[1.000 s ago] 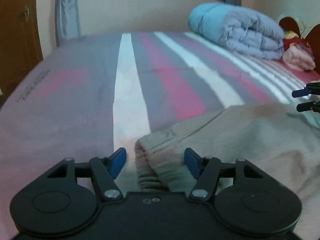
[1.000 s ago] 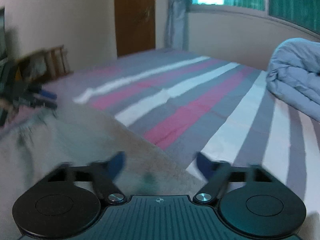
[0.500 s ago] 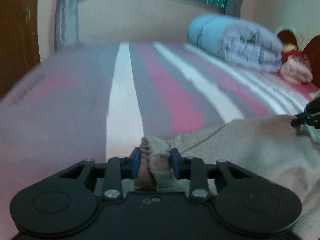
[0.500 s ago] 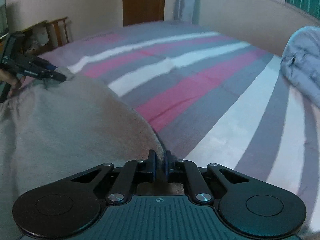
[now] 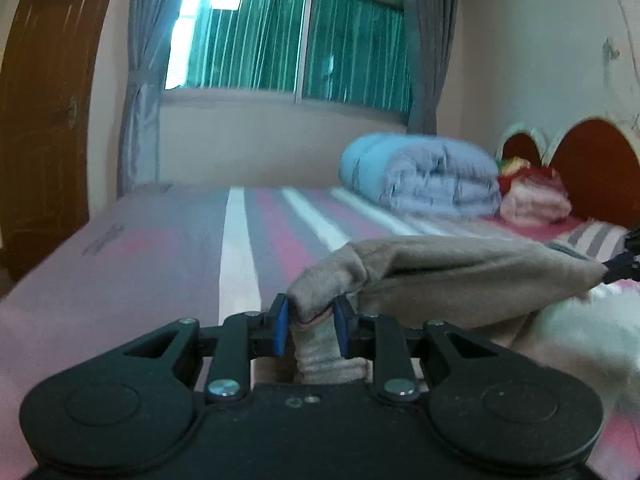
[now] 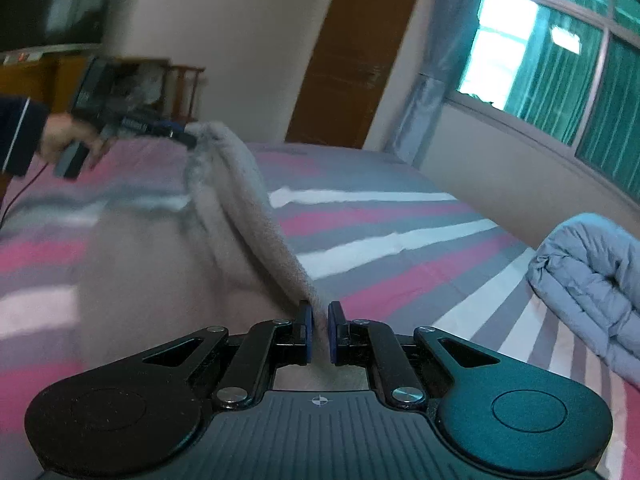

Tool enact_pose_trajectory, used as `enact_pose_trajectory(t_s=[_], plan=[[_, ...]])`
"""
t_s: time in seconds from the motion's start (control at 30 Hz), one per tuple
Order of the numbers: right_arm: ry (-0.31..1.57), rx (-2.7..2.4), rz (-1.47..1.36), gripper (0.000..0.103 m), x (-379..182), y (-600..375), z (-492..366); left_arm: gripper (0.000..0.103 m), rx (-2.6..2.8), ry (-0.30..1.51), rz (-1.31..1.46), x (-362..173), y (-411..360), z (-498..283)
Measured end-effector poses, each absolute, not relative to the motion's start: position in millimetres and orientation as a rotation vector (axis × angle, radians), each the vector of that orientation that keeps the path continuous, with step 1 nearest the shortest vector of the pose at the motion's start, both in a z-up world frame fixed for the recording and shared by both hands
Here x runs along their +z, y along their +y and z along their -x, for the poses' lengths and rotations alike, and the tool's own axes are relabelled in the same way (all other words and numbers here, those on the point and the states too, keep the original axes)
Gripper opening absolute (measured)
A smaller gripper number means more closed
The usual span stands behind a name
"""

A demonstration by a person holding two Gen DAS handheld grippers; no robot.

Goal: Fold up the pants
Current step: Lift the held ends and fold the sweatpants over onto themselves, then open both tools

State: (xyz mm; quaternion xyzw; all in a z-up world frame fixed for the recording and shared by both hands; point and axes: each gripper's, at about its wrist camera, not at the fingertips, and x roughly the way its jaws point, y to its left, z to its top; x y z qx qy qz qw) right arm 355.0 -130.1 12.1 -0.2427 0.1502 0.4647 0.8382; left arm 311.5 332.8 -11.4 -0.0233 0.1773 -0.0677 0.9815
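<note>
The beige fleece pants [image 5: 452,276] hang lifted above the striped bed [image 5: 168,240], stretched between both grippers. My left gripper [image 5: 310,320] is shut on the ribbed cuff end of the pants. My right gripper [image 6: 319,330] is shut on the other end of the pants [image 6: 256,216], whose top edge runs taut up to the left gripper [image 6: 176,134] held in a hand at the far left. The right gripper's tip [image 5: 622,268] shows at the right edge of the left wrist view. The lower part of the pants drapes down, blurred.
A rolled blue-grey duvet [image 5: 420,176] and folded pink and red cloths [image 5: 536,200] lie at the head of the bed by the red headboard [image 5: 592,168]. A window with green blinds [image 5: 288,40], a wooden door [image 6: 344,56] and a wooden shelf [image 6: 176,80] stand around.
Both grippers were open a second ago, then shut on the pants' two ends. Since then both have risen and lifted the pants off the bed, pulling the fabric taut.
</note>
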Motion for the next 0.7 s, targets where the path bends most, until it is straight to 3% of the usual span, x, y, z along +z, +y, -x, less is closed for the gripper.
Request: enact_pose_trajectory(t_s=[0.2,0.27,0.33,0.37,0.4,0.47,0.7], plan=[[0.458,0.976,0.474,0.008,-50,-141,-291,0.014,0.006,0.586,0.143,-56,330,-281],[0.491,0.904,0.417,0.009,-57,-151,-278,0.029,0.082,0.579,0.207,-54,333,-263],[0.524,0.863,0.232,0.013,-52,-174,-272,0.029,0.112,0.538,0.298,-45,334,-245],[0.536,0.833,0.145,0.025,-48,-184,-271,0.037,0.102,0.521,0.355,-40,333,-237],[0.545,0.798,0.065,0.046,-45,-193,-270,0.040,0.086,0.510,0.398,-37,331,-235],[0.566,0.754,-0.119,0.066,-44,-208,-274,0.040,0.052,0.521,0.476,-34,327,-239],[0.740,0.707,-0.506,0.065,-60,-193,-342,0.036,0.043,0.617,0.704,-58,337,-275]])
